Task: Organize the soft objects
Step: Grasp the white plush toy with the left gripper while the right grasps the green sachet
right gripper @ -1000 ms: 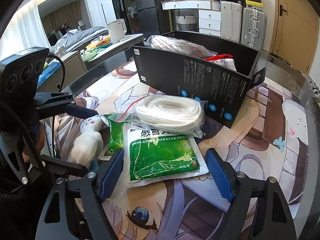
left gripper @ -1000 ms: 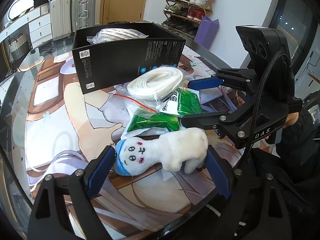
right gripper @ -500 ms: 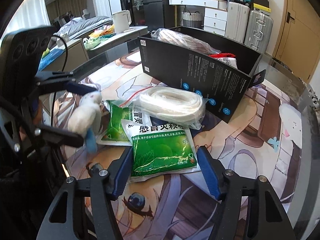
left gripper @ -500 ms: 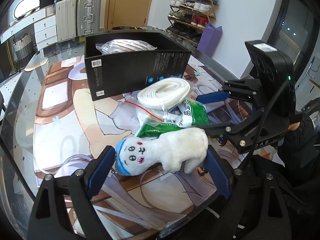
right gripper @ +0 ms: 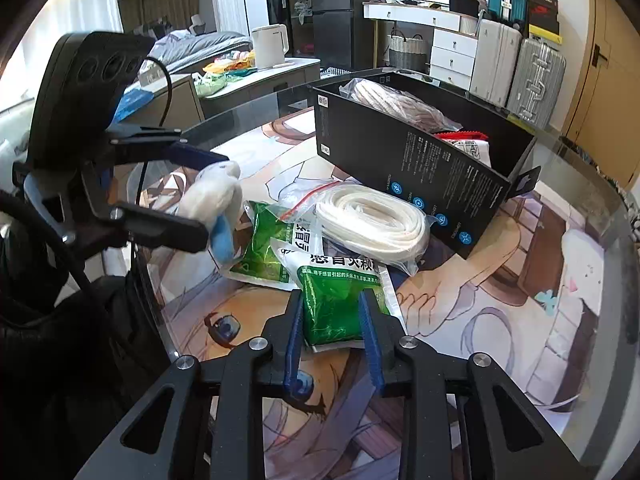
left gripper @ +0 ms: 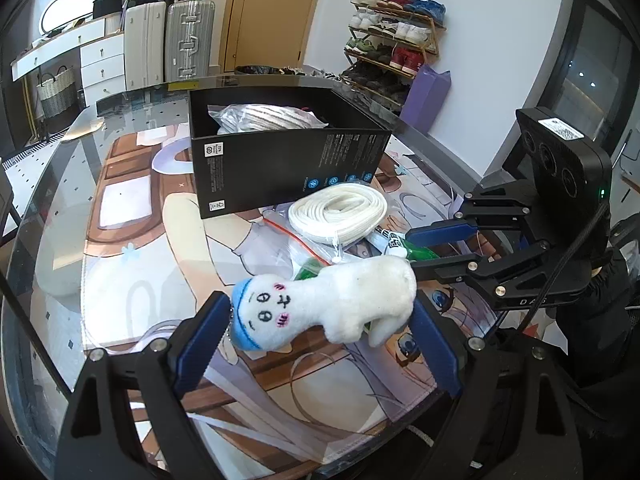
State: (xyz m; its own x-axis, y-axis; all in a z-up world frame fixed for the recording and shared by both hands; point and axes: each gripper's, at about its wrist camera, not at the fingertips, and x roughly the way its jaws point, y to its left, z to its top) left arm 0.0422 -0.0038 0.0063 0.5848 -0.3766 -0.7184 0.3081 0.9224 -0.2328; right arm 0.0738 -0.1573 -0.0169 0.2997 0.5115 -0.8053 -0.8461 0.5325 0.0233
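Observation:
A white plush toy (left gripper: 332, 300) with a blue cap hangs above the table, and my left gripper (left gripper: 318, 306) is shut on it end to end. In the right wrist view the same toy (right gripper: 212, 196) shows between the left gripper's fingers (right gripper: 176, 228). My right gripper (right gripper: 331, 300) is closing its jaws on a green medicine packet (right gripper: 332, 312), and the blue pads pinch the packet's near end. A second green packet (right gripper: 262, 248) lies to its left. A clear bag of white rope (right gripper: 372, 224) rests partly on both packets.
An open black box (left gripper: 288, 164) stands behind the pile and holds another bagged rope (left gripper: 268, 116) and a red-edged packet (right gripper: 464, 140). A printed mat (left gripper: 132, 240) covers the glass table, whose rounded edge (right gripper: 152, 292) runs close on the left of the right wrist view.
My right gripper has narrowed from wide open to pinching the green packet, crumpling it. The left gripper kept hold of the plush toy, and the view shifted slightly.

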